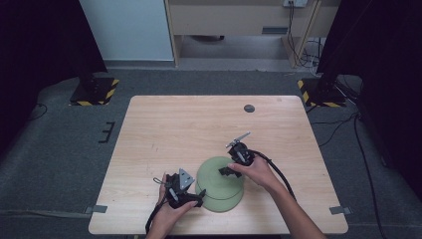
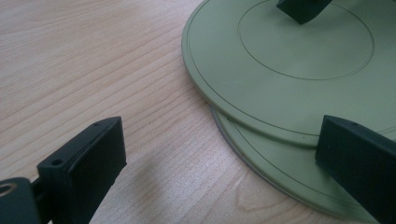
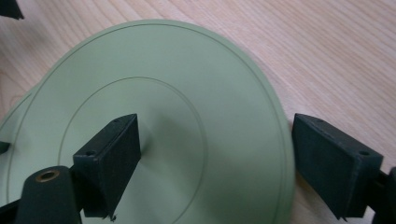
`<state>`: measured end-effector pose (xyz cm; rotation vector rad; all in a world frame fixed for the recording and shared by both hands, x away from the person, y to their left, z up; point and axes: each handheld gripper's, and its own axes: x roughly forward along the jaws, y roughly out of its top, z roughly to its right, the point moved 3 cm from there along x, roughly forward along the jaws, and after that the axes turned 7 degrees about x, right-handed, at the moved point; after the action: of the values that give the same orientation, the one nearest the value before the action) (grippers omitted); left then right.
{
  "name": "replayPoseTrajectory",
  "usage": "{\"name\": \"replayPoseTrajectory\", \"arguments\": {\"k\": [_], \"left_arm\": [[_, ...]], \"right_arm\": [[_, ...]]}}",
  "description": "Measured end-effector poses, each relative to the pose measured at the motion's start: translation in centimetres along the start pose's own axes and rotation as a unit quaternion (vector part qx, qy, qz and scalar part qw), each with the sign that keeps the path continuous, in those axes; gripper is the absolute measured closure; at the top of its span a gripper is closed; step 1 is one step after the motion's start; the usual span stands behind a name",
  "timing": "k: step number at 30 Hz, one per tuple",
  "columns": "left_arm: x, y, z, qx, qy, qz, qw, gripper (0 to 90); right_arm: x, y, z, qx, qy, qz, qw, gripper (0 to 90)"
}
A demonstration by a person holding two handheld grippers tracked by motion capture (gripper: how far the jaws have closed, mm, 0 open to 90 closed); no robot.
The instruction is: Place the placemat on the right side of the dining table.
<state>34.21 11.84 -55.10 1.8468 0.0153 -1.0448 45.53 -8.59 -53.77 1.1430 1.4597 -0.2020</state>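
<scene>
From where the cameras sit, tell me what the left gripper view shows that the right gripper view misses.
Left gripper view: a second pale green round plate clearly stacked under the top one, offset, with the left gripper open at the stack's edge. Right gripper view: the right gripper open, jaws straddling the top plate's rim. Both: the top pale green round plate and the light wooden table.

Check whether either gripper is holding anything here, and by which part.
Nothing is held. Right gripper straddles the upper pale green round plate's rim, open; left gripper is open beside the stack.
</scene>
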Motion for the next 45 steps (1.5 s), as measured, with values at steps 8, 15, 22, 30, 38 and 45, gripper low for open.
{"name": "replayPoseTrajectory", "arguments": {"k": [8,15,22,30,38,45], "left_arm": [[0.0,0.0,0.0,0.000,0.001,-0.001,1.0000,0.3],[0.0,0.1,0.0,-0.003,0.001,-0.004,1.0000,0.3],[0.1,0.1,0.0,-0.006,0.000,-0.004,1.0000,0.3],[0.1,0.0,0.0,-0.007,0.000,-0.003,1.0000,0.3],[0.1,0.0,0.0,-0.008,-0.001,-0.003,1.0000,0.3],[0.1,0.0,0.0,-0.009,-0.001,-0.003,1.0000,0.3]], "right_arm": [[-0.5,0.3,-0.4,-0.007,-0.004,0.000,1.0000,18.4],[-2.7,0.9,-1.3,-0.024,-0.015,0.037,0.9989,31.5],[-4.6,1.3,-2.9,-0.053,0.008,0.050,0.9973,46.8],[-4.3,1.0,-3.3,-0.075,0.006,0.036,0.9965,58.8],[-3.9,0.9,-2.3,-0.067,-0.003,0.028,0.9973,71.6],[-4.1,1.2,-1.9,-0.056,0.000,0.030,0.9980,83.7]]}}
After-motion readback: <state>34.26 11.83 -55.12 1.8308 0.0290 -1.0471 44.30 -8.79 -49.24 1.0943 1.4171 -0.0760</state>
